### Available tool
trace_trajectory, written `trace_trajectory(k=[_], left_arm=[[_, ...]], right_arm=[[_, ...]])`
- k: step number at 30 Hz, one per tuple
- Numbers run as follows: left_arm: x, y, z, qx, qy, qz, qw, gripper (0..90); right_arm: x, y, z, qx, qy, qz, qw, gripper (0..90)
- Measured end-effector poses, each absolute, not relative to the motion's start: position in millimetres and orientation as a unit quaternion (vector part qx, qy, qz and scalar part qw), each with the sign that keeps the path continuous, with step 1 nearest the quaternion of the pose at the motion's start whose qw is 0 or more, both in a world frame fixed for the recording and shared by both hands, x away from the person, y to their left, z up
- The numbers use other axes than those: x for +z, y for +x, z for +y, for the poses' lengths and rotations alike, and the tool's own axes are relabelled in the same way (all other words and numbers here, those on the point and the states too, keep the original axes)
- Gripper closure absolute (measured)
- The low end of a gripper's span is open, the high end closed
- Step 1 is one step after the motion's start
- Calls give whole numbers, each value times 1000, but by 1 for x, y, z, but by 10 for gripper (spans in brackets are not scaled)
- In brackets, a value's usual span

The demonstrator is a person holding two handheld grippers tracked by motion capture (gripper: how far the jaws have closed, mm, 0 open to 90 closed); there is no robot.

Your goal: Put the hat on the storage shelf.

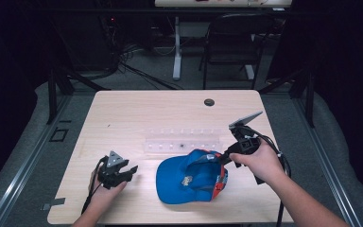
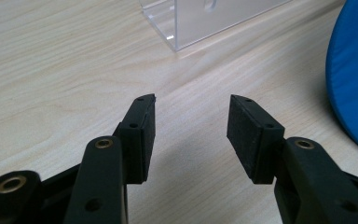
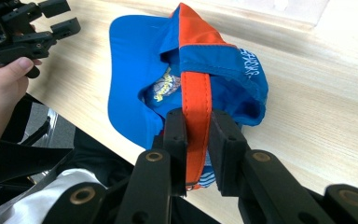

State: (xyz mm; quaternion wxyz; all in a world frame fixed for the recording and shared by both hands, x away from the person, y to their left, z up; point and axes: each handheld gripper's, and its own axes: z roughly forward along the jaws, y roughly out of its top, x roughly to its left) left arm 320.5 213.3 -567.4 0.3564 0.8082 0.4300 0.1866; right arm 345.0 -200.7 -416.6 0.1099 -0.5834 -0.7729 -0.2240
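Note:
A blue cap (image 1: 189, 177) with orange trim lies near the table's front, its brim toward the left. My right gripper (image 1: 223, 158) is shut on the cap's orange back strap (image 3: 196, 112), and the back of the cap is lifted off the wood. In the right gripper view the two black pads (image 3: 176, 135) pinch the strap from both sides. My left gripper (image 1: 131, 171) rests to the left of the cap, open, nothing between its fingers (image 2: 142, 130). The cap's blue brim (image 2: 354, 79) shows at the right edge of the left gripper view.
A clear plastic rack (image 1: 182, 142) lies across the table's middle, just behind the cap; its corner (image 2: 177, 28) is ahead of my left gripper. A dark round hole (image 1: 209, 102) sits near the far edge. A chair (image 1: 231, 38) and cables stand beyond the table.

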Motion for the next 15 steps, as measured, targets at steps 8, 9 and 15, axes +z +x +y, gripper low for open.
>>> trace_trajectory(k=[8, 9, 15], left_arm=[[-567, 320, 213, 186, 808, 430, 356, 525], [-568, 320, 213, 186, 808, 430, 357, 525], [-568, 320, 212, 185, 807, 432, 358, 525]], right_arm=[[-397, 346, -200, -226, -590, -768, 102, 782], [-395, 347, -200, -222, -587, -772, 103, 782], [-386, 350, -199, -214, -581, -778, 101, 783]])
